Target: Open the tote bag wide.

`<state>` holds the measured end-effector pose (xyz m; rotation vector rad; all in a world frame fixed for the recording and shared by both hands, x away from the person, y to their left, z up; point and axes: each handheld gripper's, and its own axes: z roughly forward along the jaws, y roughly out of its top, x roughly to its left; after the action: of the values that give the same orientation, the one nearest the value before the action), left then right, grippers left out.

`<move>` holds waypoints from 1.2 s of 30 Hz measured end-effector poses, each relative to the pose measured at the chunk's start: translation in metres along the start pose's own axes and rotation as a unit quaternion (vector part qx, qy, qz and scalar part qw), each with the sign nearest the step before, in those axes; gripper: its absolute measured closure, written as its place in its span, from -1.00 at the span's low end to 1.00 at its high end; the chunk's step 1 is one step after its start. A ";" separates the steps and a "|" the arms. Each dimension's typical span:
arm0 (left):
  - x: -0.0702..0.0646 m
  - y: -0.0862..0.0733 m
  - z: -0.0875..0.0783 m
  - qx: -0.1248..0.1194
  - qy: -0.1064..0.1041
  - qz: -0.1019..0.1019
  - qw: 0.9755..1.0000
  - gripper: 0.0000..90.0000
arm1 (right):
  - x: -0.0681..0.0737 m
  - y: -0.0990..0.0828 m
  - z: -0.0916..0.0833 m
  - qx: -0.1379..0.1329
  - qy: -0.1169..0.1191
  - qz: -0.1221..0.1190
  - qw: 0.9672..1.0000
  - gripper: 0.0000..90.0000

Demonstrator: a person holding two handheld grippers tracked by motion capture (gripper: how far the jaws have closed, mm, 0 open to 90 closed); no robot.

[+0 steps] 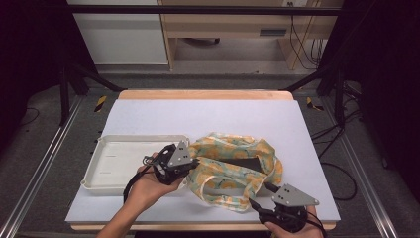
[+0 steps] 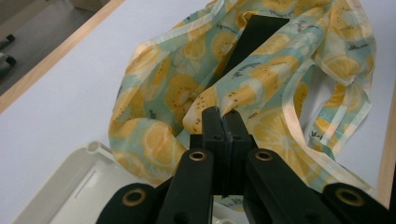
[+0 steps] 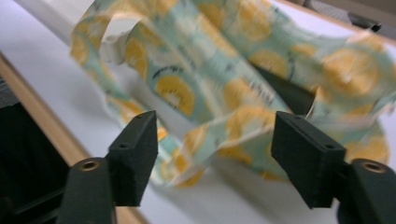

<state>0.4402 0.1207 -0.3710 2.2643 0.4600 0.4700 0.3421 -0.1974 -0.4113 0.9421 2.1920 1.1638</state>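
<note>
The white tray (image 1: 119, 161) sits beside the left gripper (image 1: 193, 161), and nothing can be made out inside it. The lemon-print fabric bag (image 1: 237, 166) lies crumpled between the two grippers, with a dark flat object (image 2: 254, 35) showing in its mouth. The left gripper's jaws are clamped together on the bag's rim. The right gripper (image 3: 215, 156) has its jaws wide apart; a fold of bag lies just ahead of them, unpinched.
</note>
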 end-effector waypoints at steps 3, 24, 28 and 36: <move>-0.002 0.001 -0.001 -0.001 -0.004 0.002 1.000 1.00 | -0.008 0.021 0.008 0.007 -0.002 -0.024 1.000 -0.45; 0.008 -0.009 -0.035 -0.047 0.015 -0.025 0.998 1.00 | -0.052 0.009 0.034 0.129 0.024 -0.077 0.988 0.22; 0.007 -0.014 -0.034 -0.045 0.010 -0.031 0.998 1.00 | -0.052 -0.001 0.026 0.109 0.020 -0.069 0.991 0.69; -0.013 -0.037 -0.022 -0.006 -0.022 -0.023 0.999 1.00 | -0.050 -0.023 0.010 0.111 0.014 -0.061 0.992 0.84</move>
<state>0.4123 0.1524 -0.3868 2.2435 0.4850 0.3984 0.3732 -0.2398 -0.4312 0.8686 2.4026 0.8950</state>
